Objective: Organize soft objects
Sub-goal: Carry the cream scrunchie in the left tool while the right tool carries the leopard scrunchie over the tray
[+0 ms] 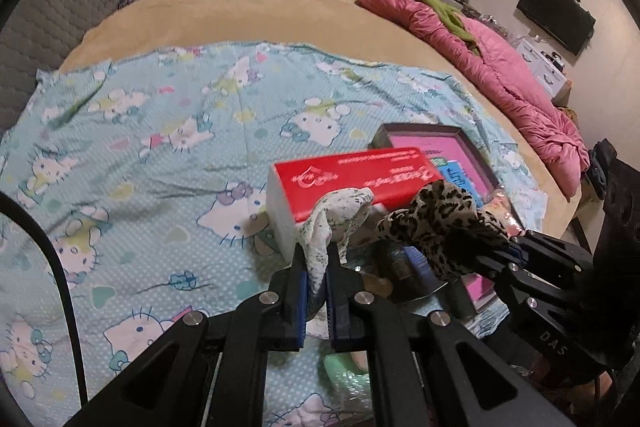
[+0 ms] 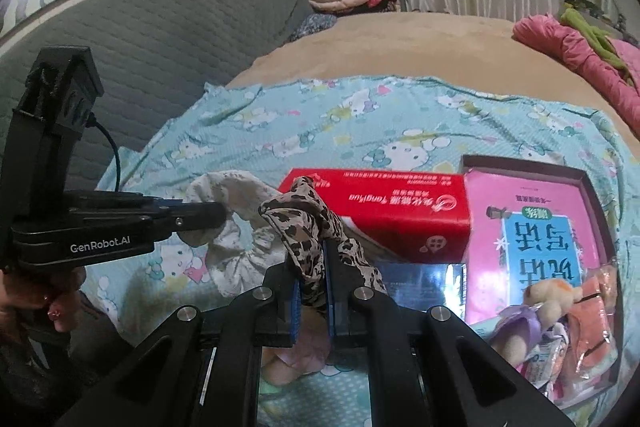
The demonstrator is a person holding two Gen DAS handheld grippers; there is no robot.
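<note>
My left gripper [image 1: 317,259] is shut on a white speckled scrunchie [image 1: 336,217] and holds it above the bed. It also shows in the right wrist view [image 2: 224,217] at the left, with the white scrunchie [image 2: 236,251] hanging from it. My right gripper [image 2: 311,263] is shut on a leopard-print scrunchie [image 2: 308,223]. In the left wrist view the right gripper [image 1: 510,253] enters from the right with the leopard scrunchie [image 1: 444,223]. The two scrunchies hang side by side in front of a red box [image 1: 352,179].
A Hello Kitty sheet [image 1: 160,155] covers the beige bed. The red box [image 2: 384,211] lies beside a dark tray [image 2: 588,183] with a pink book. Small plush toys and packets [image 2: 560,319] lie at the right. A pink quilt [image 1: 500,67] lies at the far right.
</note>
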